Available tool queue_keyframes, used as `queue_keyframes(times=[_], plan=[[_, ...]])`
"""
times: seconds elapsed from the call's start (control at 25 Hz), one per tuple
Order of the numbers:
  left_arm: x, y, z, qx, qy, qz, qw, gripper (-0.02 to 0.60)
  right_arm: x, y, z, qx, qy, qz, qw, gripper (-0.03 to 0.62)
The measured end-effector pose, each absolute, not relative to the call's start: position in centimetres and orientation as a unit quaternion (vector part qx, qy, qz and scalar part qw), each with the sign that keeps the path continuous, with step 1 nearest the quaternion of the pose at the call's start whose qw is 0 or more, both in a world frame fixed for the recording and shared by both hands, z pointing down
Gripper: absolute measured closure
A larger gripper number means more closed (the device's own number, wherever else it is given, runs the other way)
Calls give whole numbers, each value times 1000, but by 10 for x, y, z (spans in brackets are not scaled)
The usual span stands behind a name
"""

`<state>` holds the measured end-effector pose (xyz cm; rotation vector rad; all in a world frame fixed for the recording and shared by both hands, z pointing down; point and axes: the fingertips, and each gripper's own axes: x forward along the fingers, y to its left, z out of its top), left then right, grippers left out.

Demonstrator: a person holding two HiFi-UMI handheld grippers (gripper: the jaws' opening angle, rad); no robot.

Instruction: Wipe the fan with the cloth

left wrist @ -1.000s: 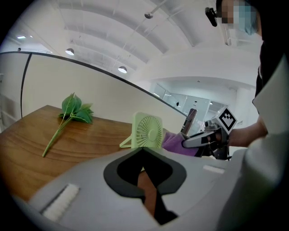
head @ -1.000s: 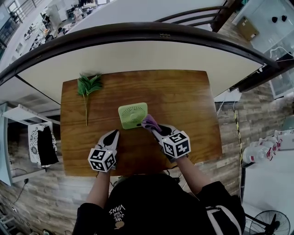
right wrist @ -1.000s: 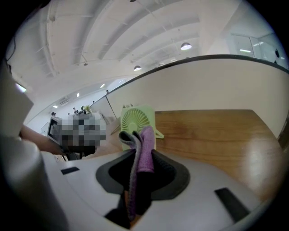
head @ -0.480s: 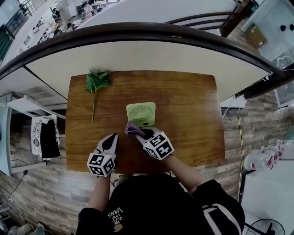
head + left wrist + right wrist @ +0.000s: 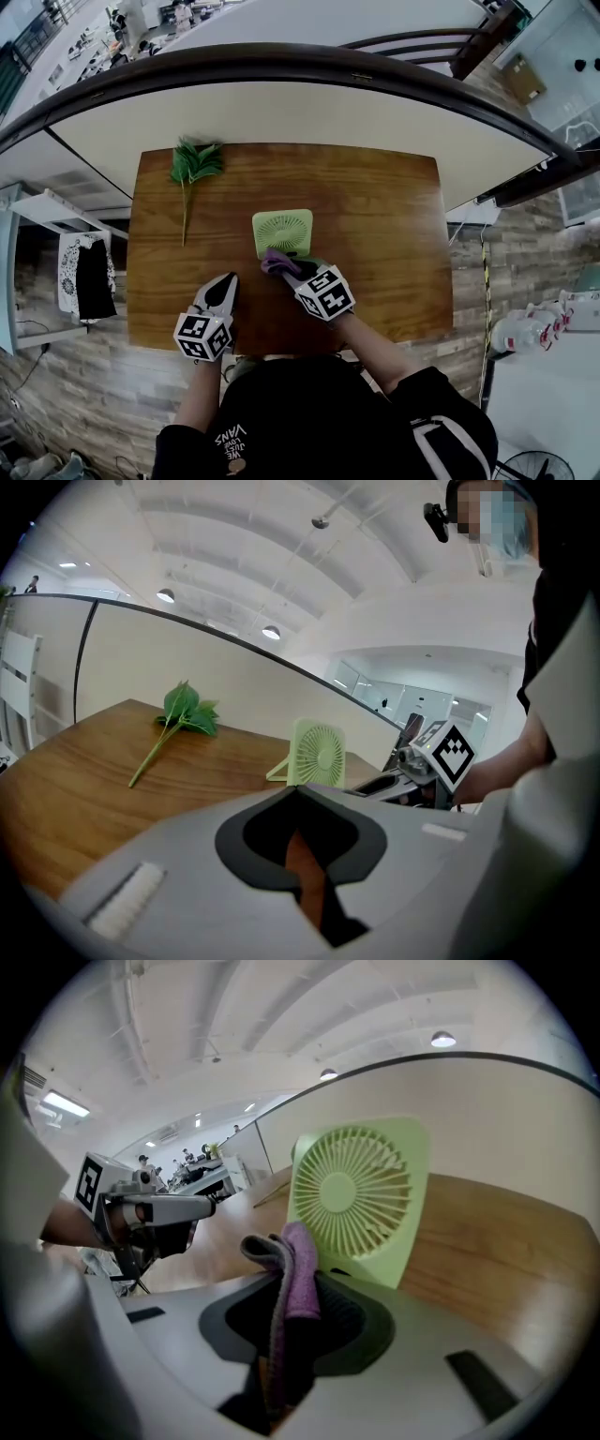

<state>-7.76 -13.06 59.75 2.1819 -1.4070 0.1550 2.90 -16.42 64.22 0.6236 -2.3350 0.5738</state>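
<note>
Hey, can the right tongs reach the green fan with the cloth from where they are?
Probably yes. The right tongs hold the cloth just in front of the fan, nothing between them, and the left tongs sit shut off to the side.

There are one fan (image 5: 282, 231), one cloth (image 5: 274, 261), one leafy sprig (image 5: 195, 163), one table (image 5: 394, 216) and two tools (image 5: 225, 281) (image 5: 287, 271).

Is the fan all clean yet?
Can't tell yet. Done: the right gripper grips the cloth. In hand: the cloth sits right in front of the fan. Left: the wiping; nothing shows how much is wiped.
</note>
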Motion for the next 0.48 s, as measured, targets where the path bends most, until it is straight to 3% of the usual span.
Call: queue_keyframes(times=[0.48], plan=[[-43,-143,593,835,-480,62,262,570,109,-172,645,334,-852,254,312,496]])
